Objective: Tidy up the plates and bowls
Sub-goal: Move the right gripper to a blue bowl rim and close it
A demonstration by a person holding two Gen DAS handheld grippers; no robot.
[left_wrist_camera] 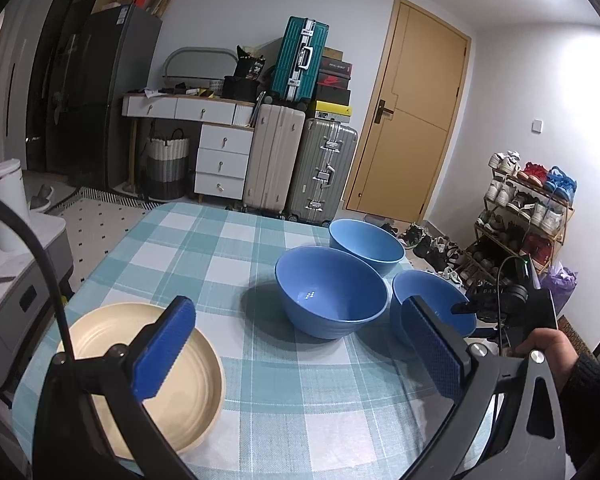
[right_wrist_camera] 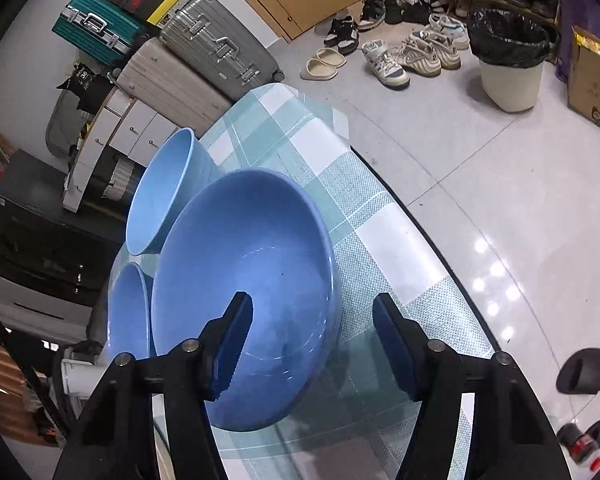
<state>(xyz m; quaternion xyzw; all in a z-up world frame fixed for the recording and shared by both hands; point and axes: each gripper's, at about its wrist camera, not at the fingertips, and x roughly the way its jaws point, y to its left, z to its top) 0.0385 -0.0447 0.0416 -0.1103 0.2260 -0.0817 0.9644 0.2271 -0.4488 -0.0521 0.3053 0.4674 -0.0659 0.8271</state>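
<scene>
Right wrist view: checked table [right_wrist_camera: 364, 216], then the nearest blue bowl [right_wrist_camera: 244, 280] at centre, right gripper [right_wrist_camera: 312, 344] half-open astride its rim at five o'clock, not yet pinching. It looks rigid, smooth and breakable; grip the rim wall firmly.

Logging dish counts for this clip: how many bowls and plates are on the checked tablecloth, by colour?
Blue bowls: 3
Cream plates: 1
Total: 4
</scene>
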